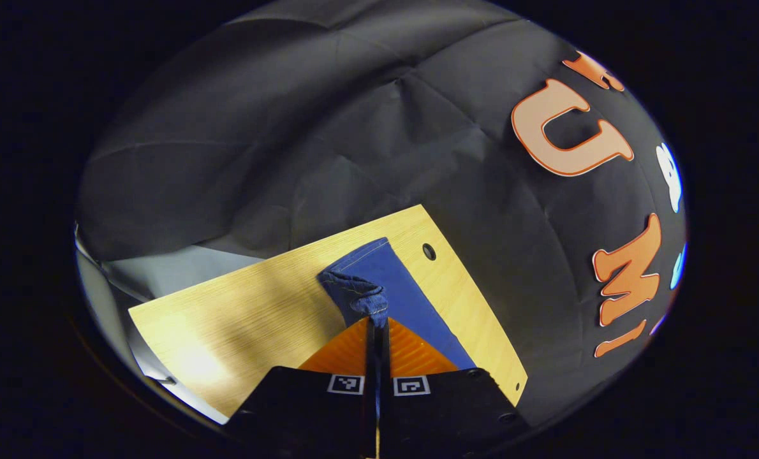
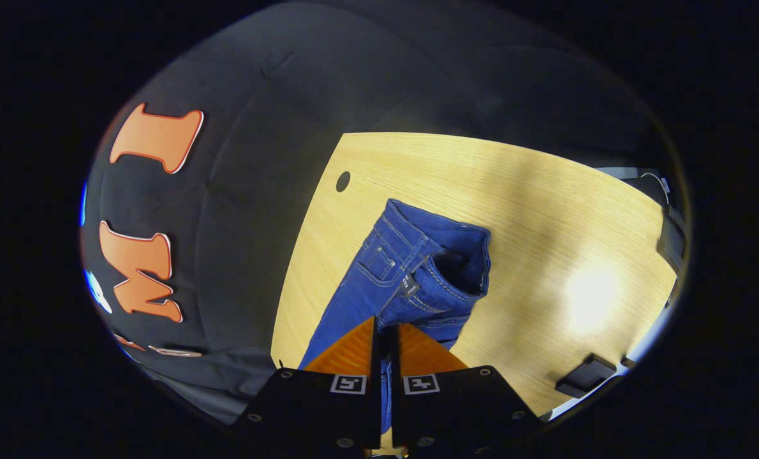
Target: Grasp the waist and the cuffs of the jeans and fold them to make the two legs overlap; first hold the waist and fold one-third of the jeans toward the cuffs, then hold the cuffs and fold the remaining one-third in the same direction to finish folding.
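Blue jeans (image 2: pixel 379 274) lie along one side of the wooden table (image 2: pixel 545 210). In the right gripper view the waist end (image 2: pixel 446 264) is partly turned over, showing a back pocket and the open waistband. My right gripper (image 2: pixel 386 328) is shut on denim just below that waist. In the left gripper view one leg (image 1: pixel 411 293) lies flat, its hem toward the table's far edge. A bunched cuff (image 1: pixel 357 293) is raised above it, and my left gripper (image 1: pixel 377 322) is shut on that cuff.
A round cable hole (image 2: pixel 342 182) sits in the table near the jeans; it appears as the hole (image 1: pixel 428 251) beside the flat leg. Black fittings (image 2: pixel 587 375) are mounted at the table's edge. Bare wood (image 1: pixel 245 312) stretches beside the jeans.
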